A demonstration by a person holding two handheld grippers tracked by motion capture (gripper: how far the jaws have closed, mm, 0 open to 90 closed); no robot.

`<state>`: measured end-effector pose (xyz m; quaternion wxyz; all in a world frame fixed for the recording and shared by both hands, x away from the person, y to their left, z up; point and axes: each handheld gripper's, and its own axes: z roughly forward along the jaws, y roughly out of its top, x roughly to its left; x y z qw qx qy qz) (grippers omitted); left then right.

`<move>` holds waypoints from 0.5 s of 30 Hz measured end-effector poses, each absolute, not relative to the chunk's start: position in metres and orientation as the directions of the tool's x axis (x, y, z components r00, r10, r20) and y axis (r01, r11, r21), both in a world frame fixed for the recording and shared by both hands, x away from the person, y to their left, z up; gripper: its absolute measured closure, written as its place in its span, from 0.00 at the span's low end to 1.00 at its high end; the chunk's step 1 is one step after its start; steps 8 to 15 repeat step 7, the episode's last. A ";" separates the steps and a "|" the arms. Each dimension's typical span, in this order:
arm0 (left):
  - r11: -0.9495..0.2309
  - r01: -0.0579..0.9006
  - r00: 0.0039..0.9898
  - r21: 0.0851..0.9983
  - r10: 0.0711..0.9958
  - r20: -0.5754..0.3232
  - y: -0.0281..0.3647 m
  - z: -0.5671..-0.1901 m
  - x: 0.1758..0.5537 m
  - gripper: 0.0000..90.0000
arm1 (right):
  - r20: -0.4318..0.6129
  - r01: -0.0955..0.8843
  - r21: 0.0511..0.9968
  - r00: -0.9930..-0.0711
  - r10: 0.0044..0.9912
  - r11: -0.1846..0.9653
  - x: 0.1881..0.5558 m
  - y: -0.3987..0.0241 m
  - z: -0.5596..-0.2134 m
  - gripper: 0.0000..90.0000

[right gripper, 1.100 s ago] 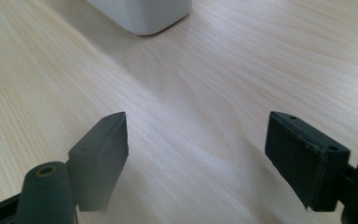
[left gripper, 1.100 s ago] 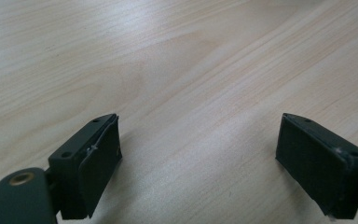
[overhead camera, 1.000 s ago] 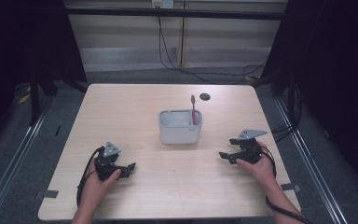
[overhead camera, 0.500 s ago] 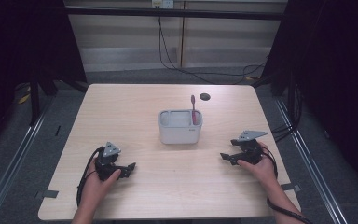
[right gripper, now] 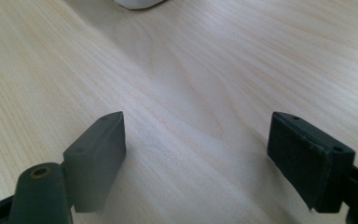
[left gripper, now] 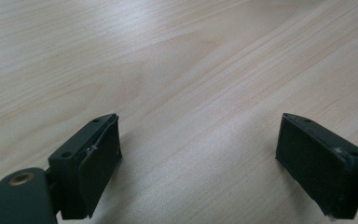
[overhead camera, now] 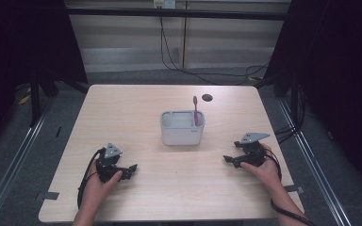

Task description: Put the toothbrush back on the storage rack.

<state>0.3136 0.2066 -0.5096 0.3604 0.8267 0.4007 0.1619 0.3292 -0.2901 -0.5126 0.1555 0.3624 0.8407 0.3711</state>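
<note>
High view is showing both hand-held grippers, left (overhead camera: 131, 168) and right (overhead camera: 227, 159), resting wide open and empty, flanking the caddy (overhead camera: 181, 128); its toothbrush (overhead camera: 196, 110) is looking light, stiff, best pinched mid-handle.

I see the white holder (right gripper: 135, 3) cut off at 12 o'clock in the right gripper view; the toothbrush (overhead camera: 196, 111) bottom is hidden inside it; the dark spot (overhead camera: 207, 98) is too small to identify.
</note>
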 end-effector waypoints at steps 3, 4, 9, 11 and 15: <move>-0.419 0.546 0.626 0.726 0.779 -0.020 0.207 -0.510 0.314 0.15 | 0.012 0.497 0.735 -0.690 0.724 0.461 0.330 -0.291 -0.513 0.20; -0.419 0.546 0.626 0.726 0.779 -0.020 0.207 -0.510 0.314 0.15 | 0.012 0.497 0.735 -0.690 0.724 0.461 0.330 -0.291 -0.513 0.20; -0.419 0.546 0.626 0.726 0.780 -0.020 0.207 -0.510 0.314 0.15 | 0.017 0.503 0.733 -0.686 0.728 0.458 0.330 -0.291 -0.513 0.20; -0.419 0.546 0.626 0.726 0.780 -0.020 0.207 -0.510 0.314 0.15 | 0.017 0.503 0.733 -0.686 0.728 0.458 0.330 -0.291 -0.513 0.20; -0.419 0.546 0.626 0.726 0.780 -0.020 0.207 -0.510 0.314 0.15 | 0.017 0.503 0.733 -0.686 0.728 0.458 0.330 -0.291 -0.513 0.20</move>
